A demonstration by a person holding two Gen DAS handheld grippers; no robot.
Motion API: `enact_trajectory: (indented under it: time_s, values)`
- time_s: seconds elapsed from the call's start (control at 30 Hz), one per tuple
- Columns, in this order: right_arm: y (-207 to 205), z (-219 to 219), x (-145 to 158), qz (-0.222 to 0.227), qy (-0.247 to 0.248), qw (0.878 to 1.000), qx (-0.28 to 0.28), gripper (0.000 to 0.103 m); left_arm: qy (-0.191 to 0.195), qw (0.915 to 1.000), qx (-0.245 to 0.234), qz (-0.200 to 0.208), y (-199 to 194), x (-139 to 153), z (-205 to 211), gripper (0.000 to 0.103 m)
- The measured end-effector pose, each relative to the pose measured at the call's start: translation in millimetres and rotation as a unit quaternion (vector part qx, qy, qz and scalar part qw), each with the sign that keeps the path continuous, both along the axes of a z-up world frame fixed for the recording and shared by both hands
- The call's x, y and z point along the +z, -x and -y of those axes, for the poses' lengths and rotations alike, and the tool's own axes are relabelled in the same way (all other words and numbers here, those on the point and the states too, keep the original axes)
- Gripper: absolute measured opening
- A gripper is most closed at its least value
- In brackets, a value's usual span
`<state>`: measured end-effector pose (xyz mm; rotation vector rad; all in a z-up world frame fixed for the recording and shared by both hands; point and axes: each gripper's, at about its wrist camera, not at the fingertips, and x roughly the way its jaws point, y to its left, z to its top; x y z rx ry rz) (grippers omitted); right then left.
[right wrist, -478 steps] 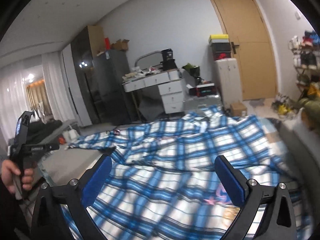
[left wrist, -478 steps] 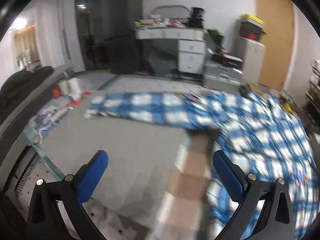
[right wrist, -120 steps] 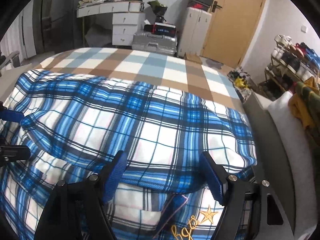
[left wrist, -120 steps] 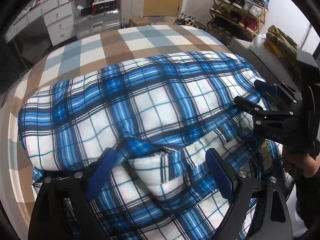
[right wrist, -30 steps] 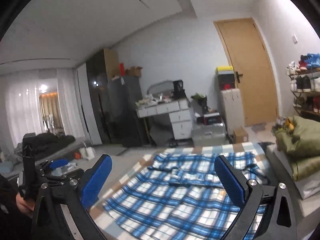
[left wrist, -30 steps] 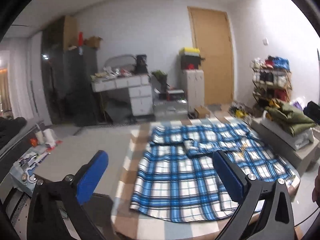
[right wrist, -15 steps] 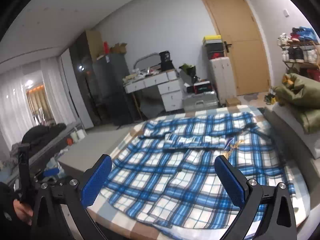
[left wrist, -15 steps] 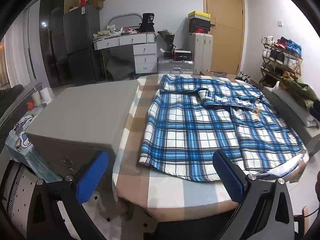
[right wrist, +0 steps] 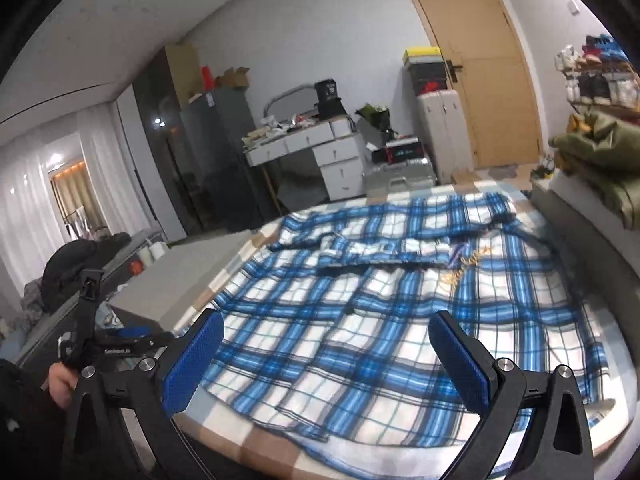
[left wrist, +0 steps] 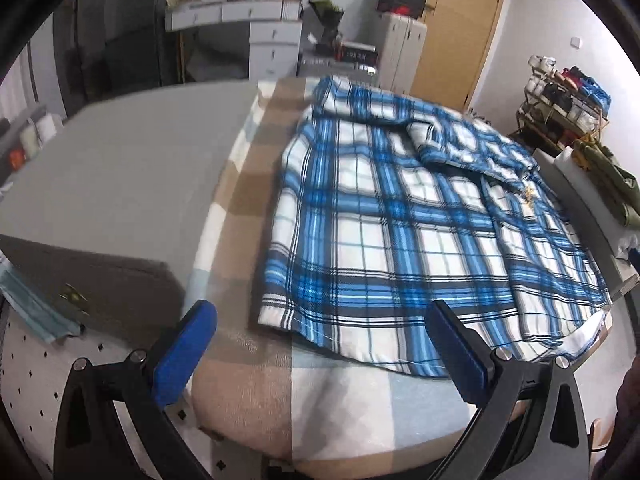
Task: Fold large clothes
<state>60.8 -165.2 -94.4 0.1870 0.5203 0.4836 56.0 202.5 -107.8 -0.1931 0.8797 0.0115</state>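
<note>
Blue-and-white plaid, the large shirt (left wrist: 408, 216) lies spread flat on the bed (left wrist: 248, 184), whose cover shows tan, pale blue and white squares. We see the shirt's hem nearest the foot of the bed and its sleeves folded across the far part, where gold lettering (right wrist: 466, 266) sits near the middle of the cloth. At its right edge the shirt reaches the side of the bed.

We hold the left tool (left wrist: 320, 352) above the foot of the bed, its blue pads (left wrist: 186, 354) spread wide with nothing between them. The right tool (right wrist: 326, 360) hangs over the near hem with its jaws likewise wide apart and empty. In the right wrist view the left tool (right wrist: 120, 342) appears at the lower left, held by a hand (right wrist: 60, 386); neither tool touches the shirt.

A grey mattress (left wrist: 108, 168) lies just beside the bed on the left. Beyond the bed stand a white desk with drawers (right wrist: 316, 148), a wooden door (right wrist: 468, 60) and a dark cabinet (right wrist: 200, 152). A shoe rack (left wrist: 564, 100) stands at the right, near a folded olive-green garment (right wrist: 600, 148) resting on a white surface.
</note>
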Motion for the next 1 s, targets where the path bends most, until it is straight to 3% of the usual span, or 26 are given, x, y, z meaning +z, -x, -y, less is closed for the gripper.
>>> enact_trajectory:
  time_s: [0.1, 0.23, 0.27, 0.37, 0.43, 0.53, 0.77, 0.9, 1.0]
  values:
    - [-7, 9, -7, -0.02, -0.02, 1.0, 0.006, 0.103, 0.021, 0.9994, -0.014, -0.022, -8, -11, -4, 0.1]
    - [-9, 20, -10, -0.027, -0.023, 0.999, -0.004, 0.103, 0.036, 0.9982, -0.011, -0.047, -13, -23, -10, 0.074]
    - [-8, 24, -10, -0.027, -0.021, 0.999, -0.009, 0.103, 0.033, 0.9986, -0.008, -0.041, -11, -22, -10, 0.073]
    - [-5, 37, -7, -0.025, -0.017, 0.999, -0.026, 0.103, 0.01, 0.9987, -0.022, -0.045, -11, -19, -4, 0.044]
    - [-2, 49, -4, -0.025, -0.008, 0.998, -0.048, 0.103, 0.008, 0.9981, -0.036, -0.05, -9, -20, 0, 0.009]
    - [1, 69, 0, -0.031, 0.01, 0.996, -0.086, 0.103, 0.041, 0.9959, -0.065, -0.048, -5, -17, 9, 0.005]
    - [-2, 130, -14, -0.101, 0.07, 0.974, -0.188, 0.103, -0.002, 0.9912, -0.132, -0.009, 21, 1, 46, 0.005]
    - [-10, 164, -35, -0.162, 0.064, 0.959, -0.225, 0.101, -0.025, 0.9911, -0.13, -0.009, 27, 0, 46, 0.005]
    - [-18, 184, -52, -0.204, 0.035, 0.95, -0.233, 0.089, -0.032, 0.9934, -0.11, -0.011, 19, -4, 36, 0.005]
